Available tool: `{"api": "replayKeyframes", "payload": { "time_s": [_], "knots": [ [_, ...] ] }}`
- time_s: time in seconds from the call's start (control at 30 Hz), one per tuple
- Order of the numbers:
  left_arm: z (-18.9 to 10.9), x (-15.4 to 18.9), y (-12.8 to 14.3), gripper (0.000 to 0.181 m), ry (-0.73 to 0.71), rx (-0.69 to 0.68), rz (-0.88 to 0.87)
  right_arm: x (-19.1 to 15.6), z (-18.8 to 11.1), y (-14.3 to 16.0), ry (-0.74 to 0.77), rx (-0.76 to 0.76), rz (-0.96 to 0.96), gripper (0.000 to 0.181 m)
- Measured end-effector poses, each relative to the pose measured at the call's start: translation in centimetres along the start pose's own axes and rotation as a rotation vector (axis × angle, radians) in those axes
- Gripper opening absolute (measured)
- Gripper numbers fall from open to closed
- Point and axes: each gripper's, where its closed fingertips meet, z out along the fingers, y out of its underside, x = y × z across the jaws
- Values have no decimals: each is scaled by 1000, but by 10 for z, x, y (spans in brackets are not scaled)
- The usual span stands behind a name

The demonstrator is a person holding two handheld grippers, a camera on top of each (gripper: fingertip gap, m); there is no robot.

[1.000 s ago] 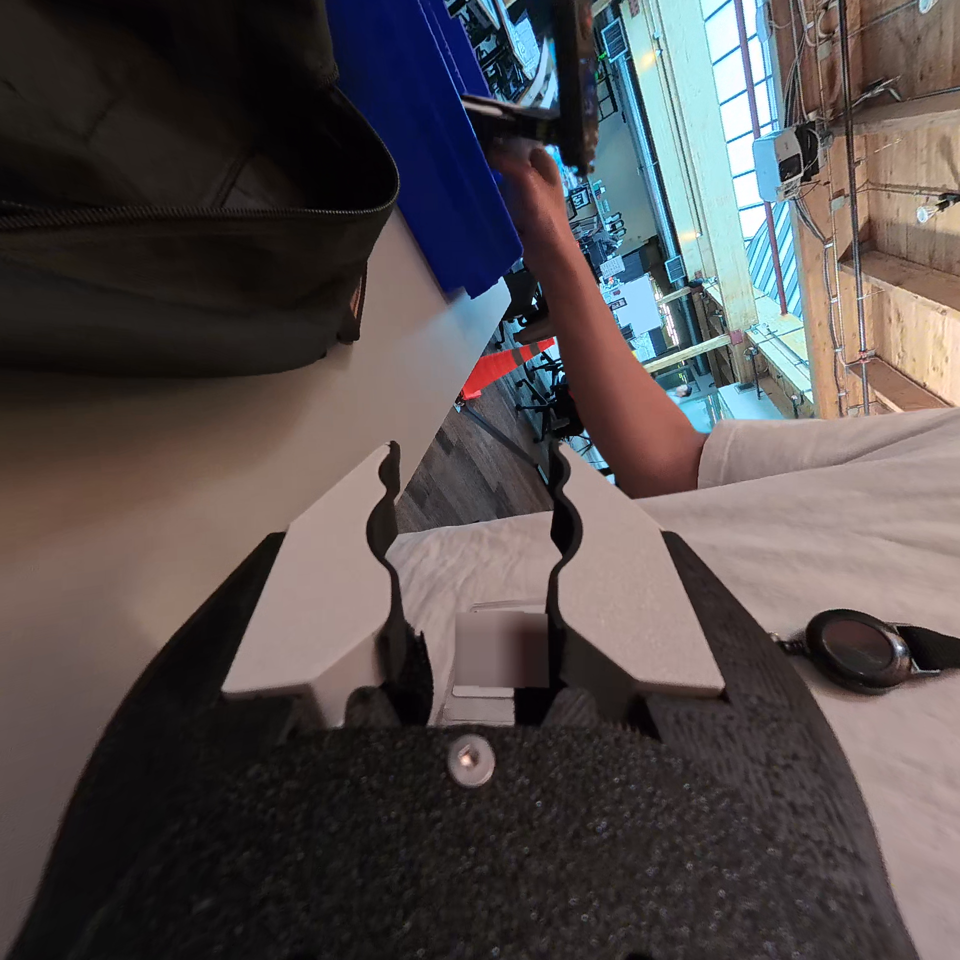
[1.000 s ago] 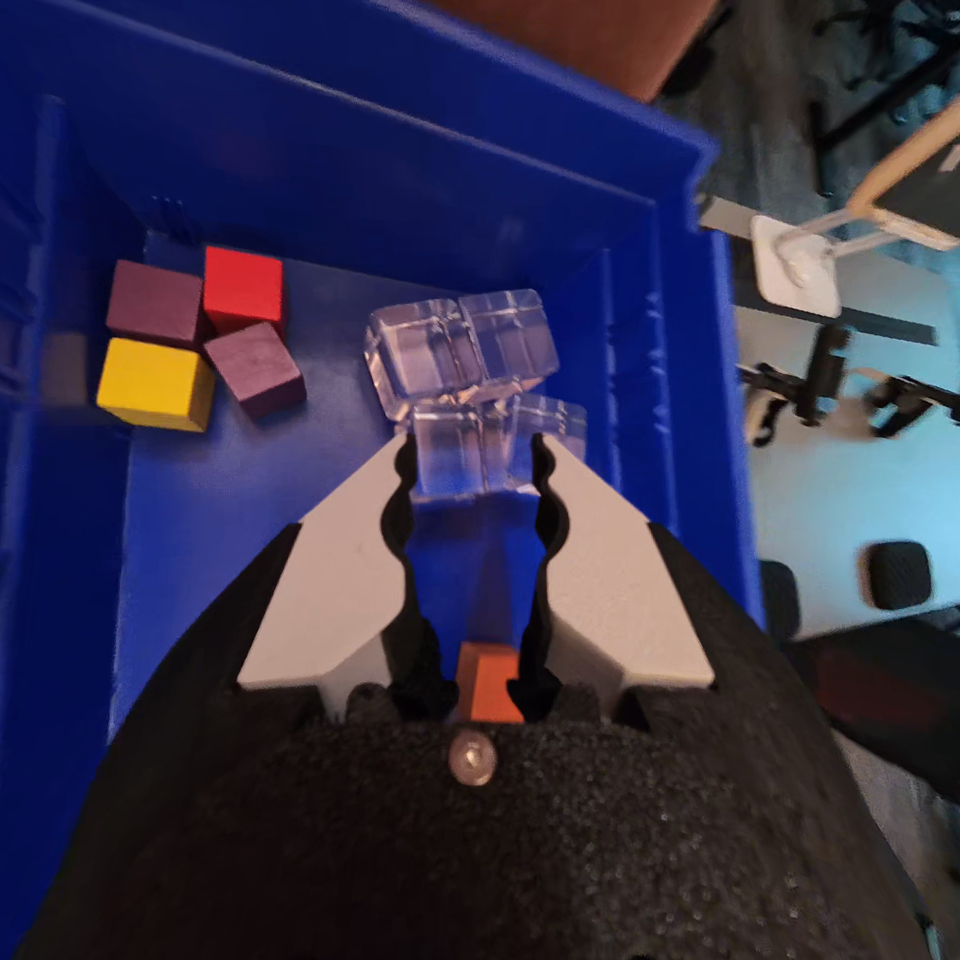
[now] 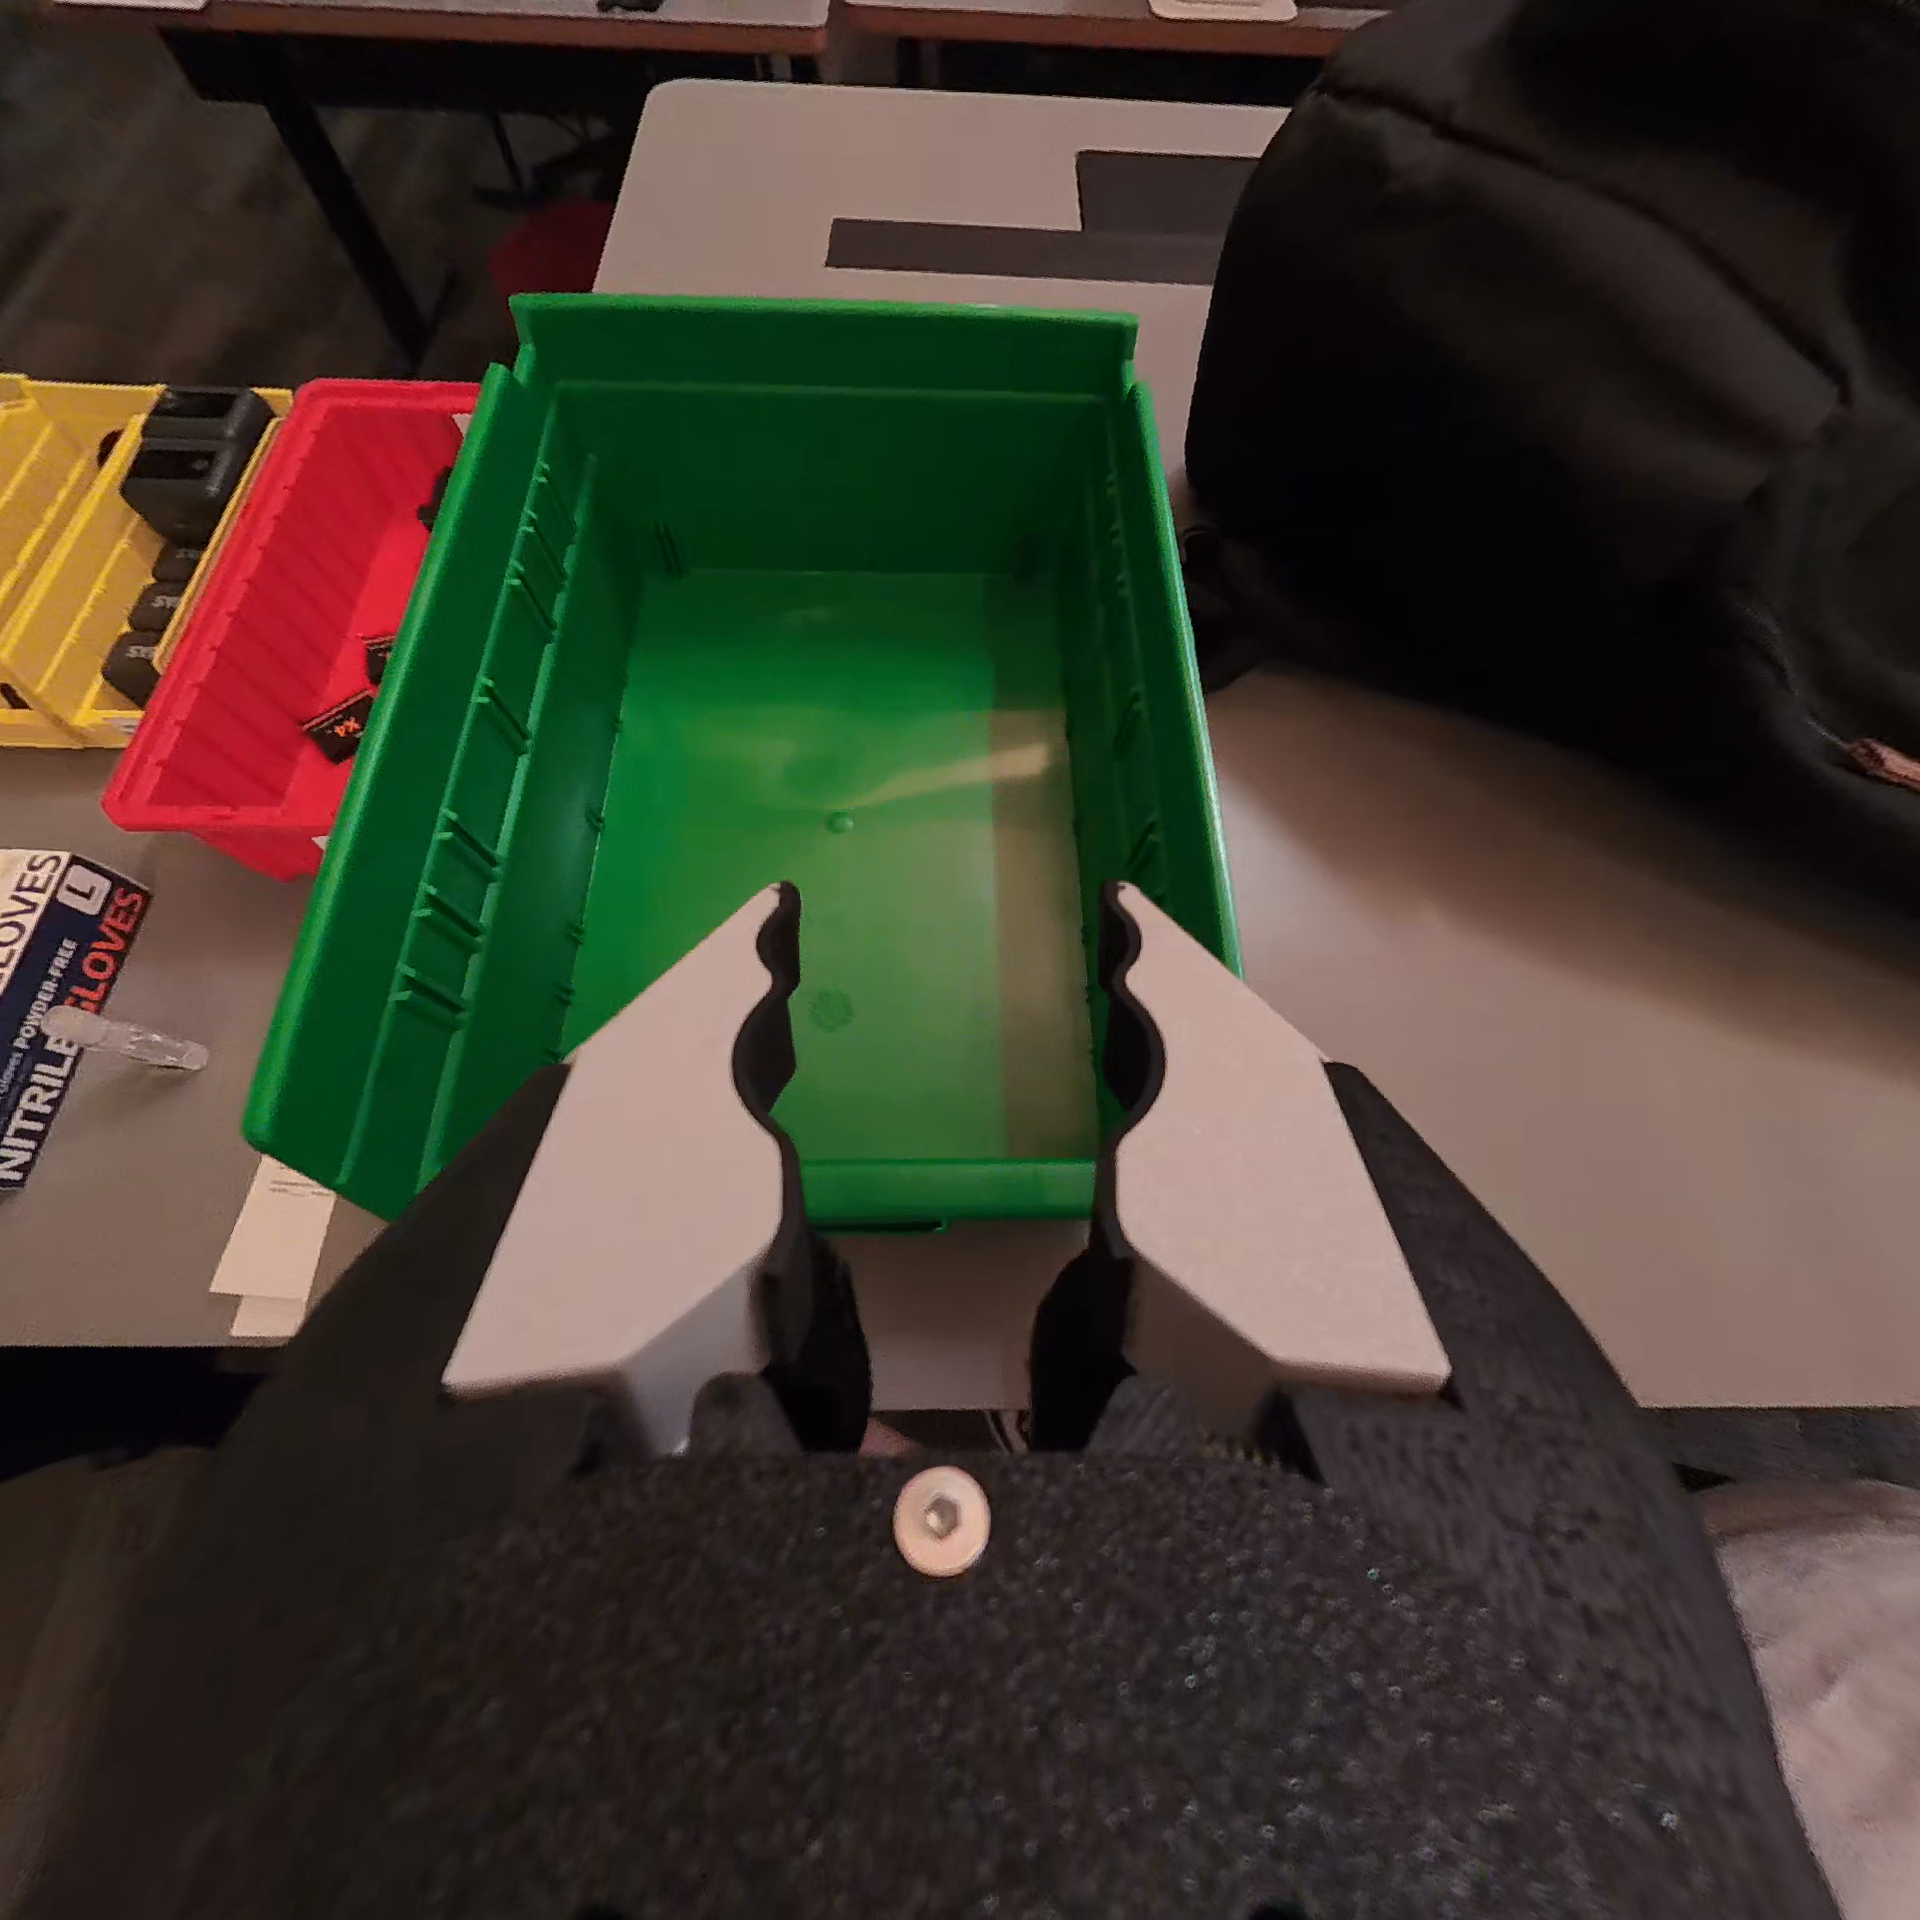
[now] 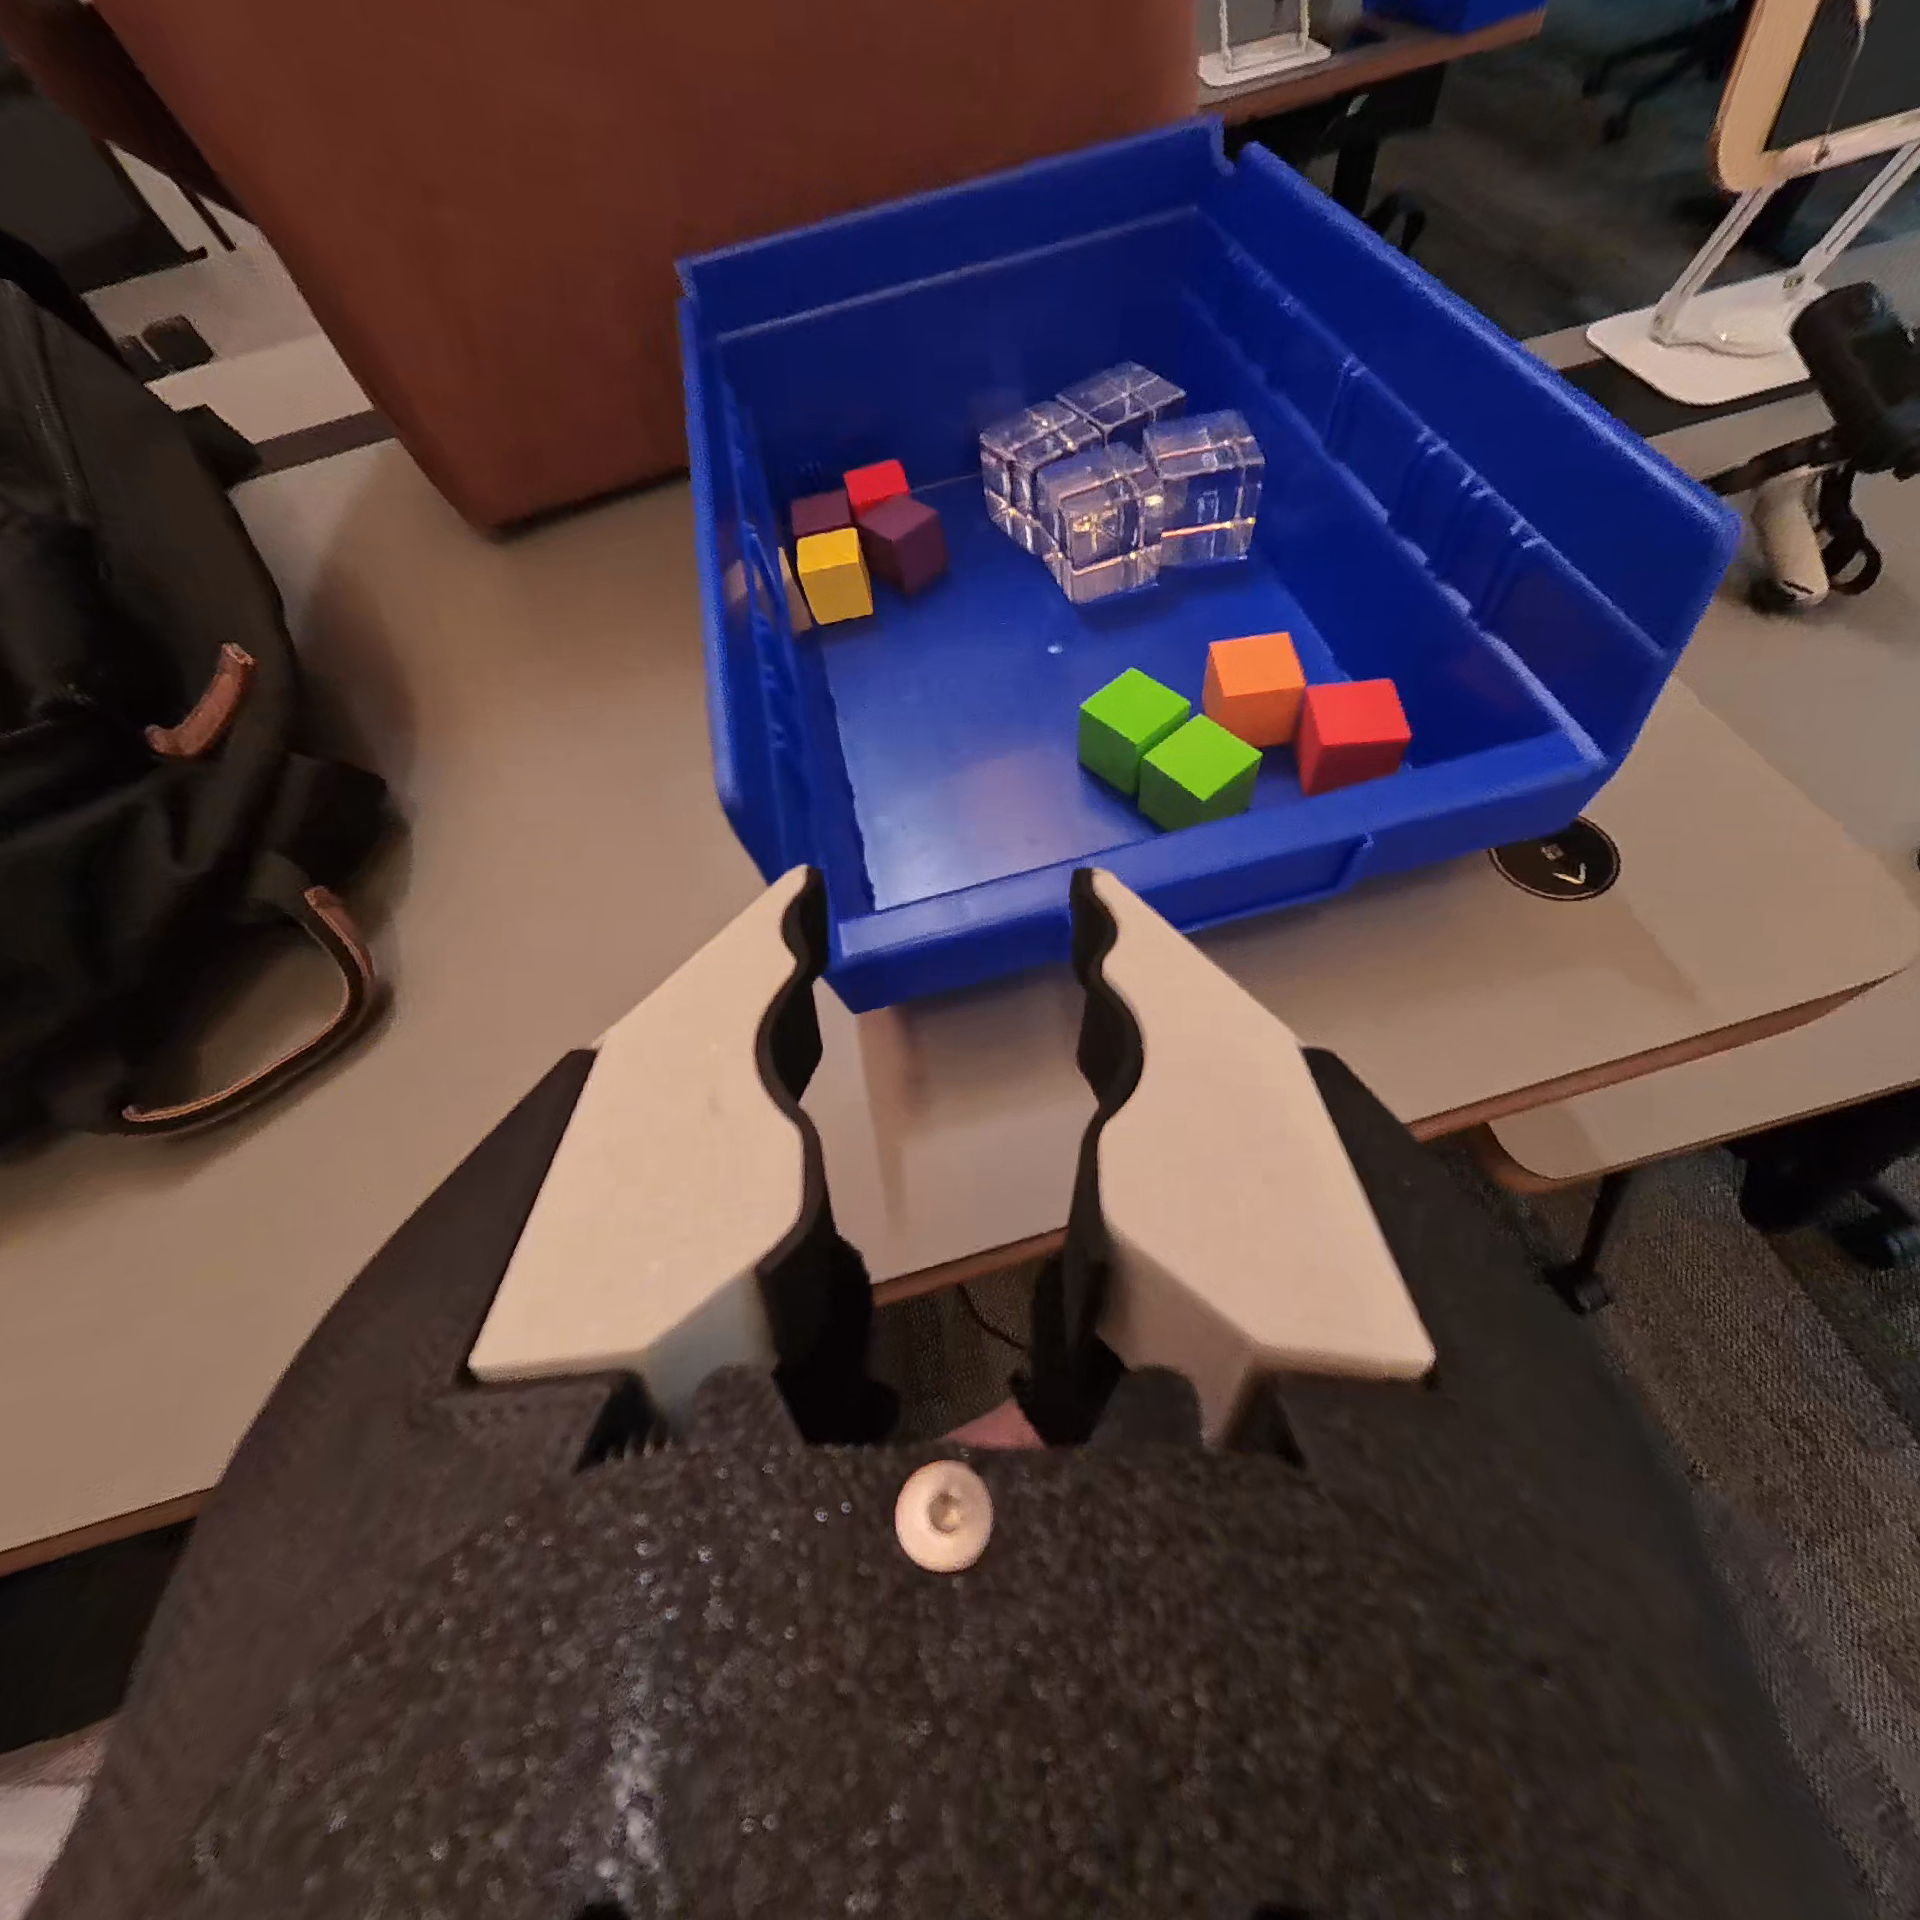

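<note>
In the left wrist view my left gripper is open and empty, held above the near end of a green bin with nothing in it. In the right wrist view my right gripper is open and empty, just short of the near wall of a blue bin. The blue bin holds several clear cubes, two green cubes, an orange cube, a red cube, and at the far left a yellow cube, two purple cubes and a small red cube.
A red bin and a yellow tray with black items stand left of the green bin. A glove box lies at the left edge. A black backpack sits right of the green bin and shows in the right wrist view.
My left gripper has swung from facing sideways toward the person to looking down over the green bin. My right gripper has pulled back out of the blue bin, away from the clear cubes.
</note>
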Motion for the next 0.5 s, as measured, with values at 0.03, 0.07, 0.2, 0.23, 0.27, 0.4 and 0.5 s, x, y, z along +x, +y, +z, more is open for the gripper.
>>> {"api": "replayKeyframes", "payload": {
  "time_s": [0.03,0.07,0.2,0.23,0.27,0.4,0.5],
  "knots": [
    [0,-2,-1,58,-7,2,7,-3,0,-1,-2,6,-16,46],
    [0,-5,-1,59,-19,-1,20,-6,0,-2,-1,11,-32,47],
    [-13,-58,-8,59,-193,-4,95,-30,-3,-12,-39,32,-108,47],
    [-16,-76,-7,59,-232,-21,101,-41,-2,-14,-59,31,-130,47],
    [-14,-92,-2,59,-238,-68,111,-55,-2,-15,-92,27,-152,47],
    [11,-144,34,60,-156,-206,90,-146,-2,-15,-284,29,-260,50],
    [34,-137,57,62,9,-254,63,-263,-14,9,-583,14,-388,53]
  ]
}}
